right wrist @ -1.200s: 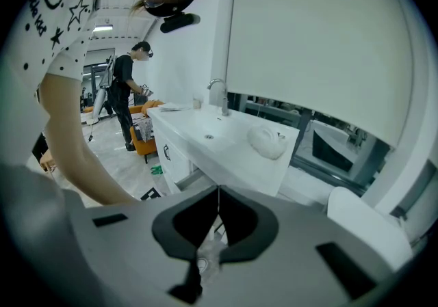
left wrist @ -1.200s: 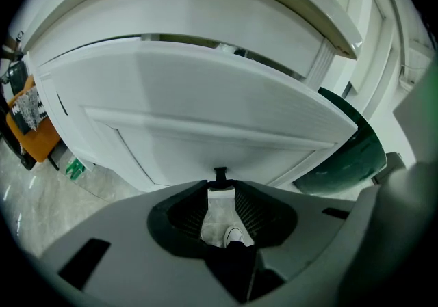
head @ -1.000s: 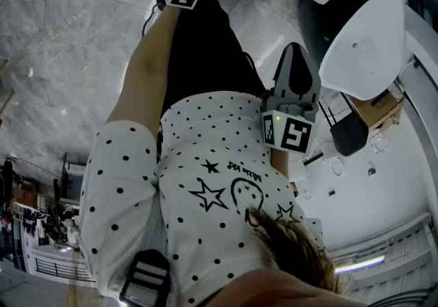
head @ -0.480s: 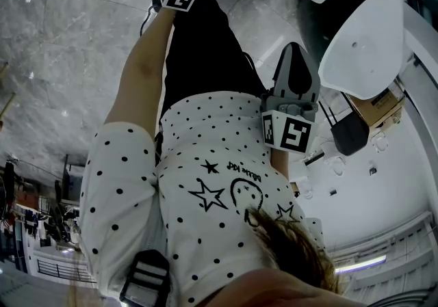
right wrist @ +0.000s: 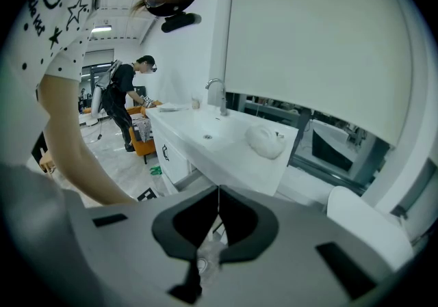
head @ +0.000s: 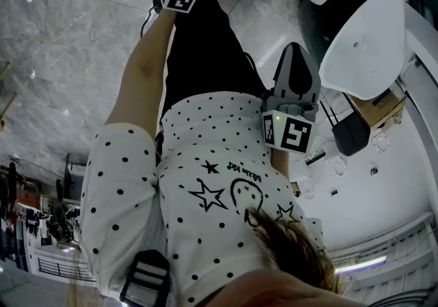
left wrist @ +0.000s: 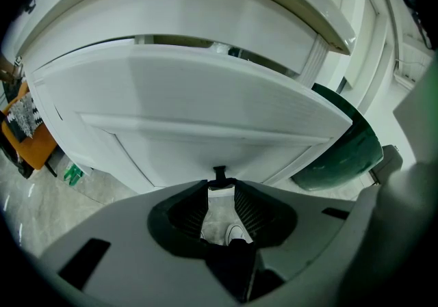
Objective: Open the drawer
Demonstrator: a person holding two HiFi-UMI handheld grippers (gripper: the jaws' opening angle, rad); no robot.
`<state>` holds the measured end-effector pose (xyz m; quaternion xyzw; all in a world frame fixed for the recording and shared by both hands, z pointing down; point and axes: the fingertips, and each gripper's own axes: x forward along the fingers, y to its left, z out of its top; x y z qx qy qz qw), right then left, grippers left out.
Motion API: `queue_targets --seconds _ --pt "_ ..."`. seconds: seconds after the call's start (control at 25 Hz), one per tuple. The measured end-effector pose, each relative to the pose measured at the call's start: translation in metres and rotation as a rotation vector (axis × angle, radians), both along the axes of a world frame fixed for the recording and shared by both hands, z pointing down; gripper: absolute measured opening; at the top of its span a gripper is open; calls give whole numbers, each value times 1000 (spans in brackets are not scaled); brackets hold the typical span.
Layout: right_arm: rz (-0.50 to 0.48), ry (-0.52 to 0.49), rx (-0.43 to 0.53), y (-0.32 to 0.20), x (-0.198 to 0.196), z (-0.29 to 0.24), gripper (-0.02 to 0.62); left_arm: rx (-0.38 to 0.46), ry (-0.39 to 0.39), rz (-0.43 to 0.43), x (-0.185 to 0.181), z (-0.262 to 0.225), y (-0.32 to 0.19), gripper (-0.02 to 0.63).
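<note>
The left tool [left wrist: 220, 189] has its jaws standing wide, and the small black handle [left wrist: 219, 174] of the white drawer [left wrist: 205, 107] sits right at their tips, with no clear pinch on it. A dark gap shows along the drawer front's upper edge. The right tool [right wrist: 219, 195] is closed on nothing, held by the person's spotted shirt [head: 205, 162] well apart from the left one, and it faces a white counter [right wrist: 226, 152] with a faucet [right wrist: 217, 97].
</note>
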<state>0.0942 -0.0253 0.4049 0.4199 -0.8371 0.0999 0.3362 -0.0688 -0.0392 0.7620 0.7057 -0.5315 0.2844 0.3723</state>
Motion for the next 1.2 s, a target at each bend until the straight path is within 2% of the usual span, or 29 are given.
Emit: queue_targets --seconds 0.92,1.0,1.2 --pt "12 -57 20 -9 3 -6 14 -47 -4 -66 -2 -12 5 119" --pt "20 -65 25 -11 4 -9 14 -35 -11 -65 -3 -18 5 70" --pt "42 -98 41 -16 7 -13 14 -34 -34 -54 -1 -29 5 15"
